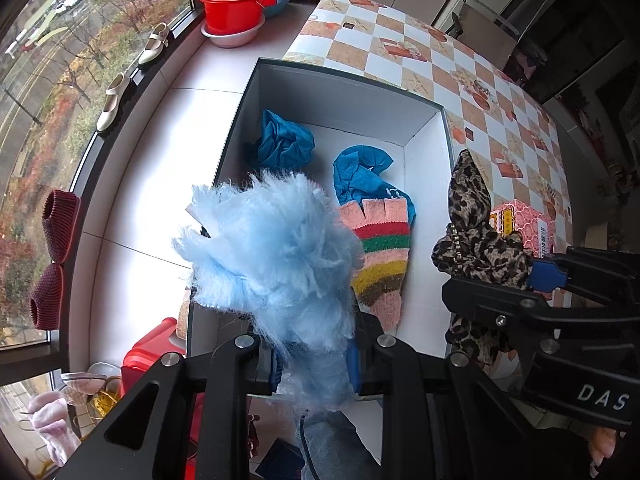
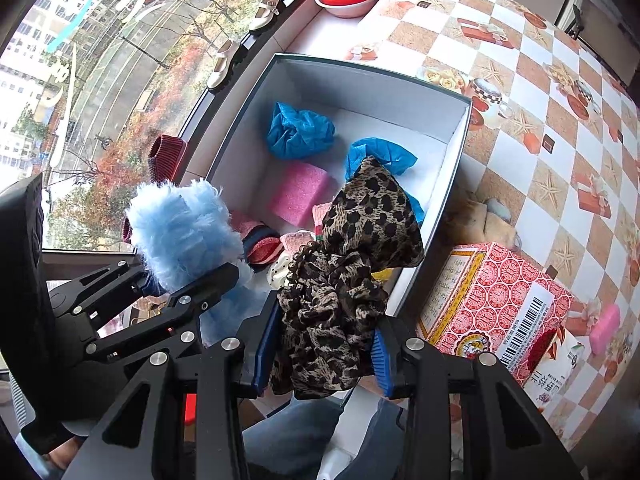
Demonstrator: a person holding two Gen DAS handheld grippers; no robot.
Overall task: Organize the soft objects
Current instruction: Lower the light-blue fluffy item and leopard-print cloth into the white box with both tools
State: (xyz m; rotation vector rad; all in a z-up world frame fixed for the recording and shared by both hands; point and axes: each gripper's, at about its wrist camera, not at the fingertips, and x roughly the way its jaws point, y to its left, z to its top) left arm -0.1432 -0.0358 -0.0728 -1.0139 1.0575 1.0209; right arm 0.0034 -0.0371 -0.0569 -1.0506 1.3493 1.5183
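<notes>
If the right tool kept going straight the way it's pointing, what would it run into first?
Probably the soft things piled in the near end of the open box, since the right tool, gripping the leopard-print cloth, points steeply down over them; depth is unclear.

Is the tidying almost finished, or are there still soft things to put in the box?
Partly done. The box already holds two blue crumpled pieces, a pink sponge and a striped glove. In hand: the left gripper clamps blue fluff, the right gripper a leopard scrunchie, both above the box. Left: dropping both in.

Black grippers [image 1: 314,364]; blue pads [image 2: 379,360]; silver screws.
</notes>
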